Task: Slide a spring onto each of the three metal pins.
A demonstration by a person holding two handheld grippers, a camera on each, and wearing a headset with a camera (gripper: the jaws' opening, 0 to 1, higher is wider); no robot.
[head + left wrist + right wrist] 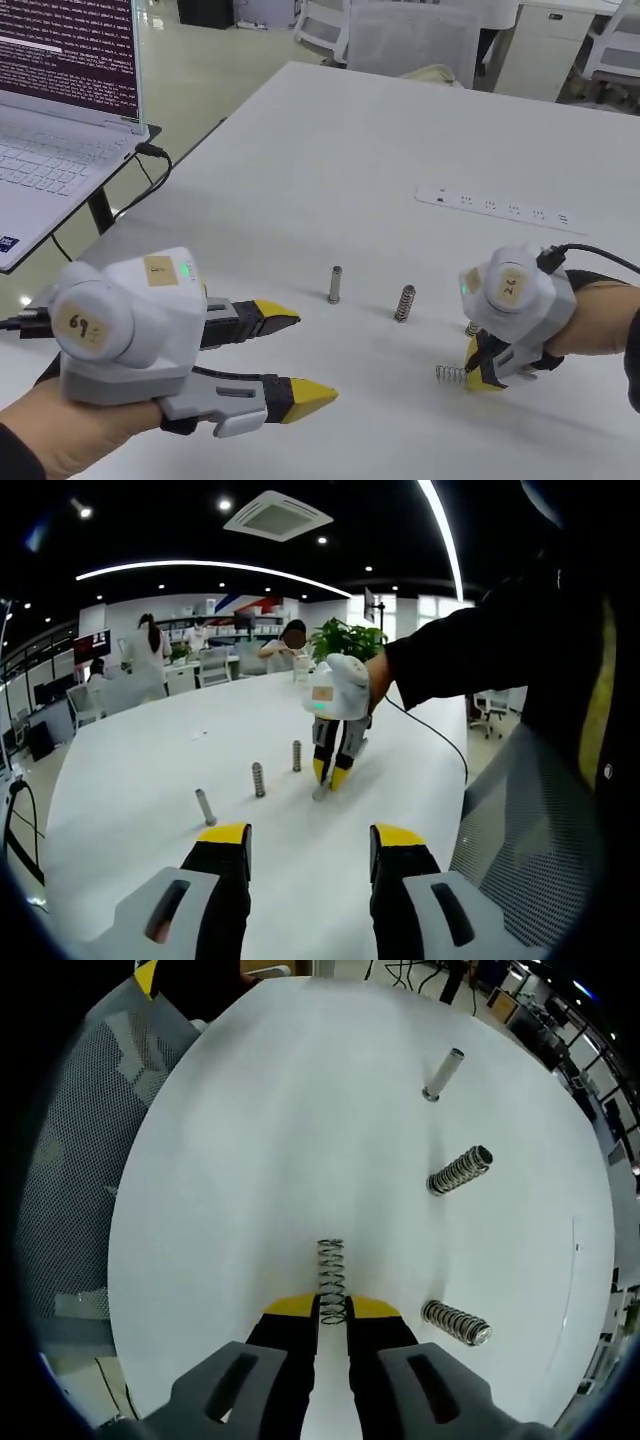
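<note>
The right gripper is pinching the near end of a loose spring that is lying on the white table. Sprung pins are standing at two o'clock and four o'clock, and the bare pin at one. The left gripper is hovering with its jaws wide and empty.

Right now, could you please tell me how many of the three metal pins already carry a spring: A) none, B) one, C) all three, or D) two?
D: in the right gripper view the near pin and the middle pin each wear a spring, the far pin stands bare, and the right hand-held gripper pinches the loose spring.
</note>
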